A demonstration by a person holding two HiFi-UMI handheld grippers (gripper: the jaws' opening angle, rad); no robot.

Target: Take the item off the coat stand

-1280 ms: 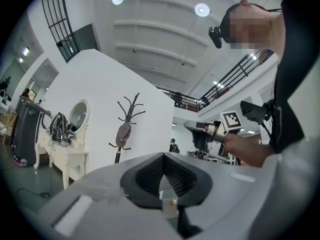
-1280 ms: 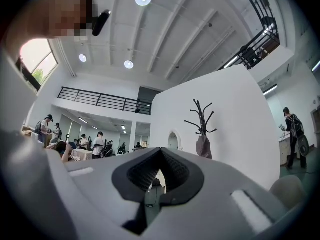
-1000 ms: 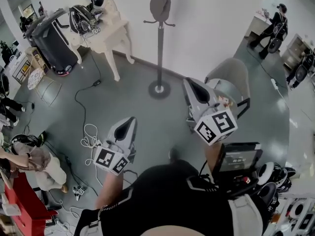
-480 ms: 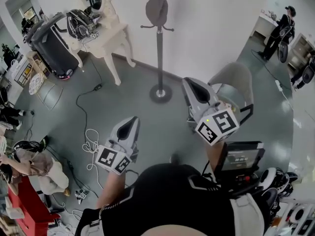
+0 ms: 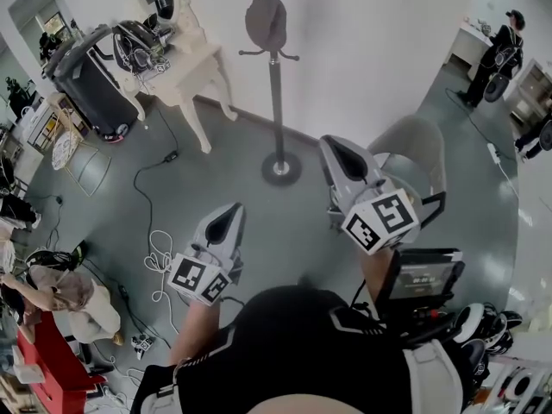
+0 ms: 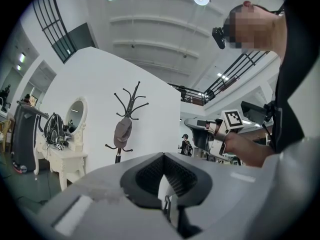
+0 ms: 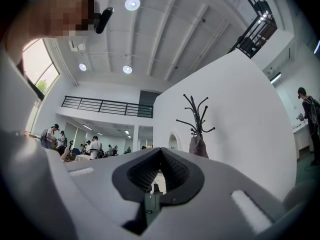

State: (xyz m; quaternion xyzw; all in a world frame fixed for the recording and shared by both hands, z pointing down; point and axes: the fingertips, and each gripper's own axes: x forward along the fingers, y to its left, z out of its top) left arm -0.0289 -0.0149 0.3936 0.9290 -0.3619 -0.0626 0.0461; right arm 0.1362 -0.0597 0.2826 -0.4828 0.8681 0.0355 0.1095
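A black coat stand (image 5: 275, 102) rises from a round base (image 5: 280, 169) by the white wall. A grey cap (image 5: 265, 20) hangs on one of its upper hooks. The cap (image 6: 122, 131) also shows far ahead in the left gripper view, and the cap (image 7: 198, 146) shows small in the right gripper view. My left gripper (image 5: 226, 220) is low at the left, shut and empty. The right gripper (image 5: 341, 155) is held higher at the right, shut and empty. Both point toward the stand and are well short of it.
A white dressing table with a mirror (image 5: 185, 59) and a black machine (image 5: 90, 72) stand left of the coat stand. A grey chair (image 5: 414, 149) is at the right. Cables (image 5: 158, 248) lie on the floor. People stand at the far right (image 5: 500, 46).
The coat stand and cap have slid a little lower and leftward in the head view. Both grippers keep their places and stay shut.
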